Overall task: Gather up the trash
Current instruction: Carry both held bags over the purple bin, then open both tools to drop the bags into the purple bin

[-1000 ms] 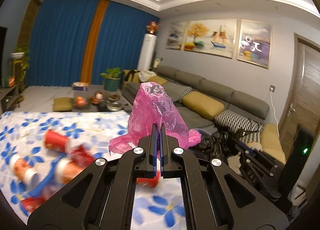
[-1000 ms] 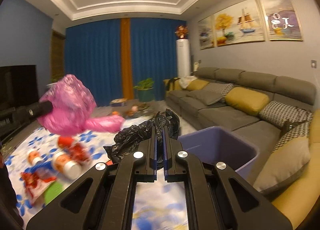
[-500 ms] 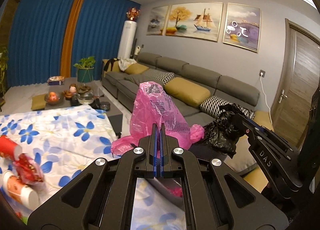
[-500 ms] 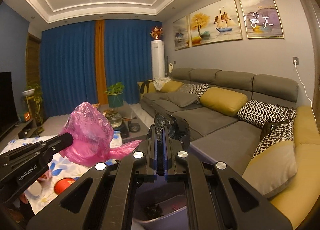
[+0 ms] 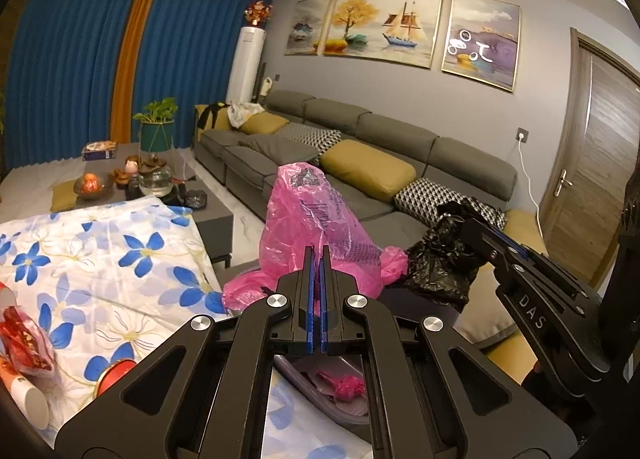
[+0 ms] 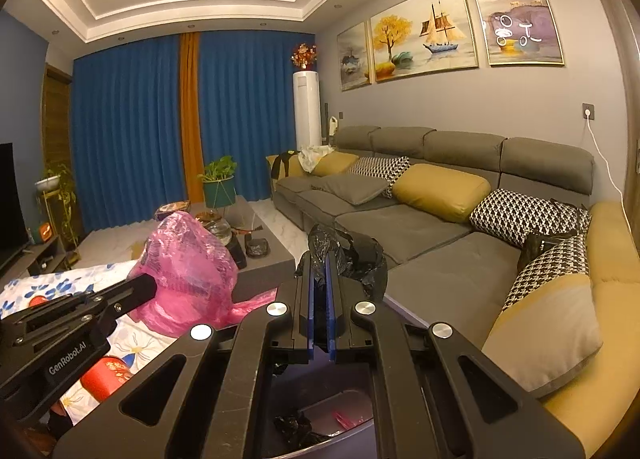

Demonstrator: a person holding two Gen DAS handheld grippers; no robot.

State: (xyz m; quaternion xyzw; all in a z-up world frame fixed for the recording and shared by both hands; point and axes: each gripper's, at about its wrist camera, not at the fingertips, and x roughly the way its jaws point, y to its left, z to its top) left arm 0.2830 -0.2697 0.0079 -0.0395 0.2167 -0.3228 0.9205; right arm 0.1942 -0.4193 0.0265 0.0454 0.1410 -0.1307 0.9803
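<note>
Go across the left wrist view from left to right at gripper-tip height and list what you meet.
Flowered cloth → pink bag, clamped in the left gripper → black bag, clamped in the right gripper → wooden door.

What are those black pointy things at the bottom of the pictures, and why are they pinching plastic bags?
They are grabbing tools that a person holds, one in each hand. Each has a small camera looking along its two fingers, so each picture comes from one tool. The left hand-held gripper pinches a pink bag. The right hand-held gripper pinches a black bag. Below them is a bin with some rubbish already inside. Red cans and wrappers lie on the flowered cloth beside it.
</note>
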